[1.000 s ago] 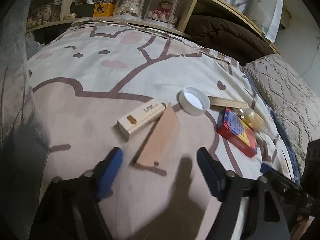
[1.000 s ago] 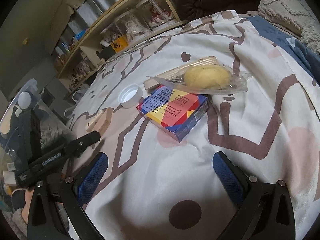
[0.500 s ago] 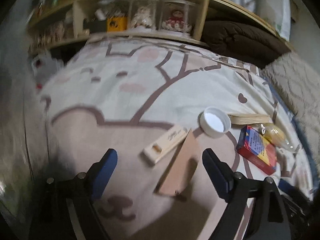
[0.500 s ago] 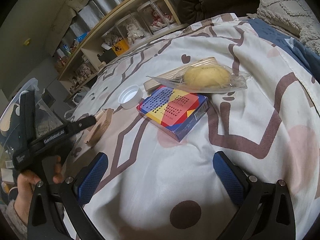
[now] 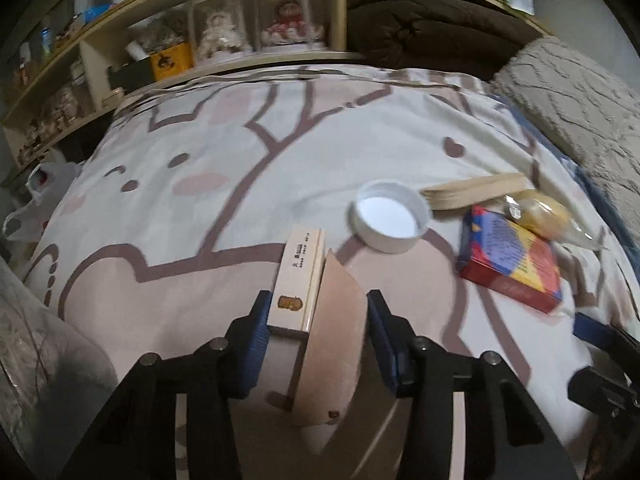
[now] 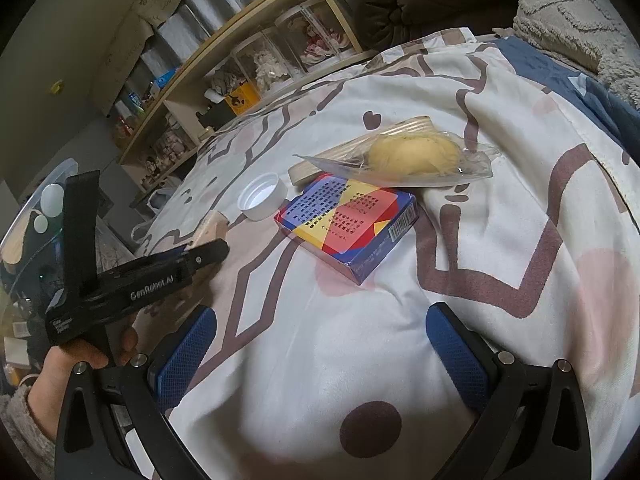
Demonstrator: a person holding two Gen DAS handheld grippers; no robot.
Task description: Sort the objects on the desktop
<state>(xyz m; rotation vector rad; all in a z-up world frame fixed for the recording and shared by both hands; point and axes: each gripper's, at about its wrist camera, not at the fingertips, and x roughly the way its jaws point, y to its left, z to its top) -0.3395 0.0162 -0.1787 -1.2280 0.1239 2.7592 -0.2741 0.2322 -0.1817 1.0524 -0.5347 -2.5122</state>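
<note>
While the left gripper (image 5: 316,320) is closing, two things sit between its blue pads: one pale wooden box (image 5: 299,280) against the left pad and one tan wedge-shaped piece (image 5: 340,336) against the right pad, the two lying side by side and touching. Whether the pads already press on them cannot be told for certain; they appear to be in contact on both sides. Both pieces lie on the bed cover (image 5: 200,220).

Ahead and to the right of the left gripper: one white cap (image 5: 390,216), open side up. Just beyond the cap, one flat stack of light wooden sticks (image 5: 476,194). Further right, one red-blue-yellow card box (image 5: 508,258), and one yellow bun in a clear wrapper (image 5: 540,216) resting partly on the box and the sticks.

Right gripper (image 6: 320,352): jaws spread wide, nothing between them, only cover under them. Card box (image 6: 348,224) lies ahead of it, apart. One hand (image 6: 80,364) holds the left gripper's handle, at this view's left.

Behind the bed, one shelf unit (image 5: 280,8) with two clear doll cases.
</note>
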